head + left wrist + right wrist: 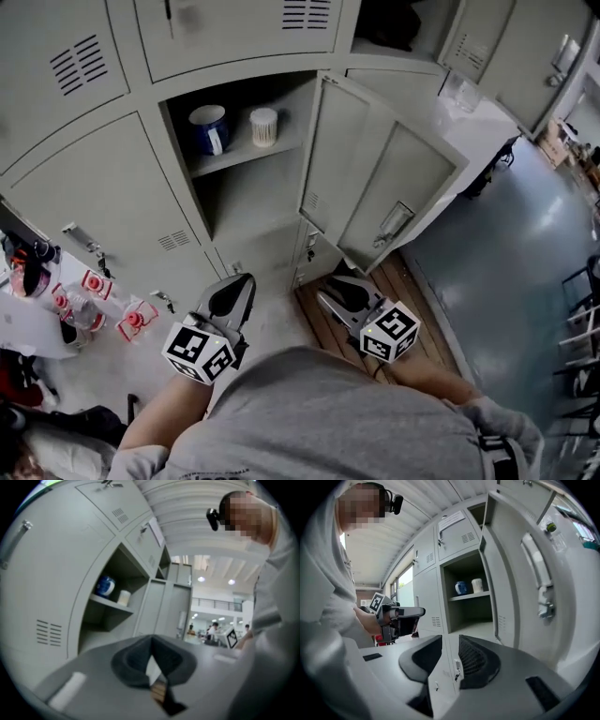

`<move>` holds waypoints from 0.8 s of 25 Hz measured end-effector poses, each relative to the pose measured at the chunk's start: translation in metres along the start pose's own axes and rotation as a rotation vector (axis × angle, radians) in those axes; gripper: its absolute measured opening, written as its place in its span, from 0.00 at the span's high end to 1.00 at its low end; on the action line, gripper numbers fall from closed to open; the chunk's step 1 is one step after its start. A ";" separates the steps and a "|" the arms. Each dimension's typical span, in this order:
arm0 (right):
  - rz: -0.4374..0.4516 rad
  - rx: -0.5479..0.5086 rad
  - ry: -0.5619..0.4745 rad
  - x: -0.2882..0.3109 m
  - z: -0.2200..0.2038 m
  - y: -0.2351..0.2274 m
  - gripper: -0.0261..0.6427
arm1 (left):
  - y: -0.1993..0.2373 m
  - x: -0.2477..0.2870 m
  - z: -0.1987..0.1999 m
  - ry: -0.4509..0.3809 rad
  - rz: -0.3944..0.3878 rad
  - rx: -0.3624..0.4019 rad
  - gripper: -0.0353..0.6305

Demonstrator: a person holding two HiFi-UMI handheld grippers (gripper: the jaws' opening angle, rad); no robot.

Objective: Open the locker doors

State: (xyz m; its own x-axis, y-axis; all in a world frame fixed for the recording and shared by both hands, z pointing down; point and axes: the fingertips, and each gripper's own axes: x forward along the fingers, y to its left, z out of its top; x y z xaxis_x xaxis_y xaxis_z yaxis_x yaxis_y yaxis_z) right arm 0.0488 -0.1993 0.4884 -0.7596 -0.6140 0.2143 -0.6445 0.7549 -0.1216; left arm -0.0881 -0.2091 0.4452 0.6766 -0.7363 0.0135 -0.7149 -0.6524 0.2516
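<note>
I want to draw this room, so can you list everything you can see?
lockers: several, pale grey, along the wall
open locker door: one, pale grey, swung out to the right
shelf: one, grey, inside the open locker
jar: one, blue and white, on the shelf
cup: one, white, right of the jar
red-marked things: about three, lower left, too small to name
wooden slats: brown, below the open door
floor: blue-grey, right side
shirt: one, grey, bottom
left hand-held gripper: grey, jaws together, empty
right hand-held gripper: grey, jaws apart, empty
</note>
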 end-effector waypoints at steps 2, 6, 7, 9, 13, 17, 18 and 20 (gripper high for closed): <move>0.070 -0.020 0.033 0.023 -0.011 0.006 0.80 | 0.009 -0.009 -0.015 0.021 0.072 0.000 0.94; 0.230 -0.070 0.113 0.072 -0.044 0.021 0.80 | 0.018 -0.032 -0.049 0.061 0.231 -0.010 0.94; 0.266 -0.082 0.137 0.083 -0.055 0.025 0.80 | 0.020 -0.037 -0.058 0.064 0.270 -0.018 0.94; 0.321 -0.091 0.181 0.107 -0.079 0.029 0.80 | 0.024 -0.043 -0.076 0.074 0.344 -0.033 0.94; 0.352 -0.073 0.266 0.159 -0.129 0.029 0.80 | 0.049 -0.047 -0.122 0.112 0.451 -0.093 0.94; 0.292 -0.084 0.368 0.218 -0.188 0.023 0.79 | 0.084 -0.050 -0.185 0.197 0.474 -0.131 0.94; 0.263 -0.079 0.392 0.234 -0.203 0.020 0.79 | 0.096 -0.052 -0.203 0.223 0.476 -0.151 0.94; 0.191 -0.038 0.440 0.262 -0.229 0.013 0.79 | 0.121 -0.059 -0.240 0.275 0.476 -0.193 0.94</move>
State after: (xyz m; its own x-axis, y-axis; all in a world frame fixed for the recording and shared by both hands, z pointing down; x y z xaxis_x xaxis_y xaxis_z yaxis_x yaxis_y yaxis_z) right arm -0.1385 -0.2980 0.7650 -0.7501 -0.3135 0.5824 -0.4868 0.8577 -0.1653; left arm -0.1719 -0.2010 0.7072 0.3281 -0.8498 0.4126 -0.9238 -0.1974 0.3281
